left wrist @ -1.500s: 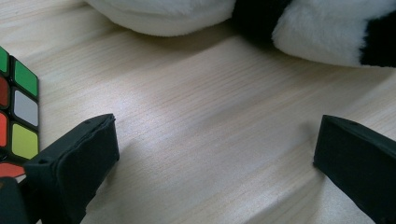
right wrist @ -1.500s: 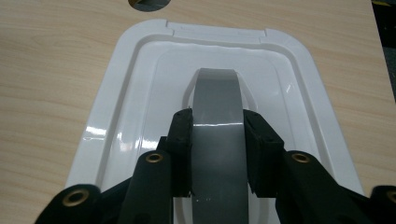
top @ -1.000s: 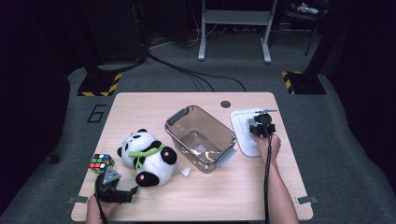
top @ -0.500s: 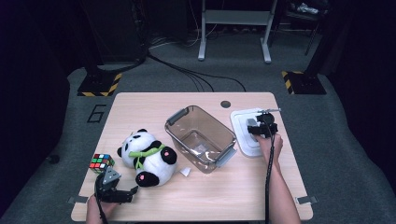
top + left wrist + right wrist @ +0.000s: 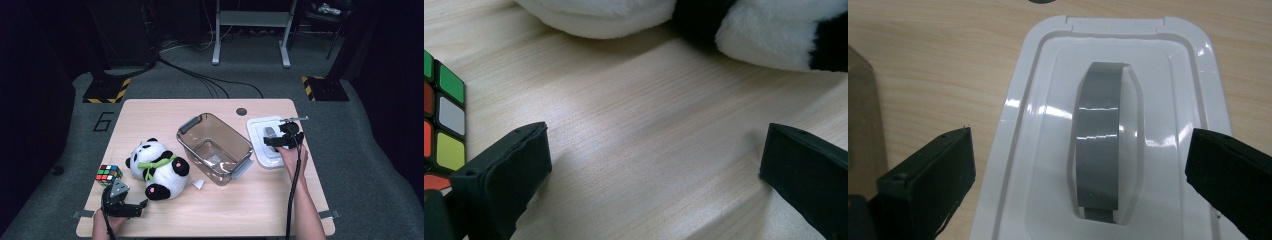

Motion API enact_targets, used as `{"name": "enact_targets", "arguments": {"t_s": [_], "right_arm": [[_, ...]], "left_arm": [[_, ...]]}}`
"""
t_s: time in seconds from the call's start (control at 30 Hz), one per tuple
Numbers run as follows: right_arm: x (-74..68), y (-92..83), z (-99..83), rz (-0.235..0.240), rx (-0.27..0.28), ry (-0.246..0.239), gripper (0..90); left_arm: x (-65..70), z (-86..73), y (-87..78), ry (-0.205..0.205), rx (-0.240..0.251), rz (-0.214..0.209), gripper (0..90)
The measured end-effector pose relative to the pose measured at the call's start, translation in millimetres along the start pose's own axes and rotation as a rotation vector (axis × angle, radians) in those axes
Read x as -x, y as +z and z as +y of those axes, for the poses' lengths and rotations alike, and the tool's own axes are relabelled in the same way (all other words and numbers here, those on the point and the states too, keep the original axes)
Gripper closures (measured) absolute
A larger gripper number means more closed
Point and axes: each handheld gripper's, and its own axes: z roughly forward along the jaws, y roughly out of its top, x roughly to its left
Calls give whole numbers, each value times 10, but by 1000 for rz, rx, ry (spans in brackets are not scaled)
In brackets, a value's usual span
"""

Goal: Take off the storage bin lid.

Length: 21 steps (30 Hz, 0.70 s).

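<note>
Right gripper [image 5: 283, 138]: jaws wide apart and holding nothing; they have just been opening over the flat white plastic lid with a grey handle strap [image 5: 1103, 145], and nothing sits between the pads.
Change: a second ago this gripper sat low on the lid; now it hangs a little above it, the grey strap centred between the spread jaws in the right gripper view.
Meaning: the lid looks set down and let go, so this hand is probably free for the next pick.
Lid's place: flat on the pale wooden table [image 5: 240, 210], near its right edge, just beside the clear brown plastic bin [image 5: 214, 148].
Bin: open-topped, mid-table, empty but for a small pale scrap on its floor.
Left gripper [image 5: 127, 207]: jaws apart, resting on bare wood, unmoved.
Near it: a multicoloured puzzle cube [image 5: 441, 112] by one jaw, a black-and-white plush panda [image 5: 157, 168] just ahead.
</note>
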Motion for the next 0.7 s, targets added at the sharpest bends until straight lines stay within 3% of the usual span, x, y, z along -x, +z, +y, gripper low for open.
{"name": "enact_targets", "arguments": {"t_s": [0.17,0.37,0.53,0.7], "right_arm": [[-15,-70,-73,-3,7,-31,0],[1,-148,-201,-5,18,-34,0],[9,-243,-357,2,36,-68,0],[-6,-318,-561,-2,40,-60,0]], "left_arm": [[1,0,1,-3,0,-2,0],[0,0,0,0,0,0,0],[0,0,0,1,0,0,0],[0,0,0,1,-1,0,0]]}}
